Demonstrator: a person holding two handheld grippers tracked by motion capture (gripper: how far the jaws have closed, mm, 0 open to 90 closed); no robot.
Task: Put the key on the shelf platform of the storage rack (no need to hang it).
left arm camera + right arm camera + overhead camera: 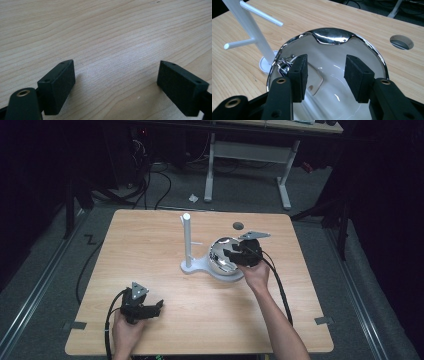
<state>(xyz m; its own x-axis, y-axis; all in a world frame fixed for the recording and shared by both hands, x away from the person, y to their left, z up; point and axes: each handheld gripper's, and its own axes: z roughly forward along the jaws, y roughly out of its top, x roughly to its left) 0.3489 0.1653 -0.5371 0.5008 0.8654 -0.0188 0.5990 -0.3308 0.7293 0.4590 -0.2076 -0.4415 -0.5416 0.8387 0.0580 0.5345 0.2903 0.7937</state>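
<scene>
A shiny chrome bowl (219, 262) sits on the wooden table (150, 245), right of centre, against the base of a white peg stand (187, 237). My right gripper (231, 256) hangs over the bowl from the right with its jaws apart. In the right gripper view its fingertips (325, 75) dip inside the bowl (332, 35), and the pads press on nothing. The stand (249, 25), with two thin pegs, rises just left of the rim. My left gripper (159, 306) rests low at the table's front left, open (116, 85) over bare wood.
A round cable hole (238, 225) lies in the tabletop behind the bowl, also in the right gripper view (401, 42). Black cables trail from both grippers off the front edge. Beyond the table stand a white desk frame (250, 155) and floor cables.
</scene>
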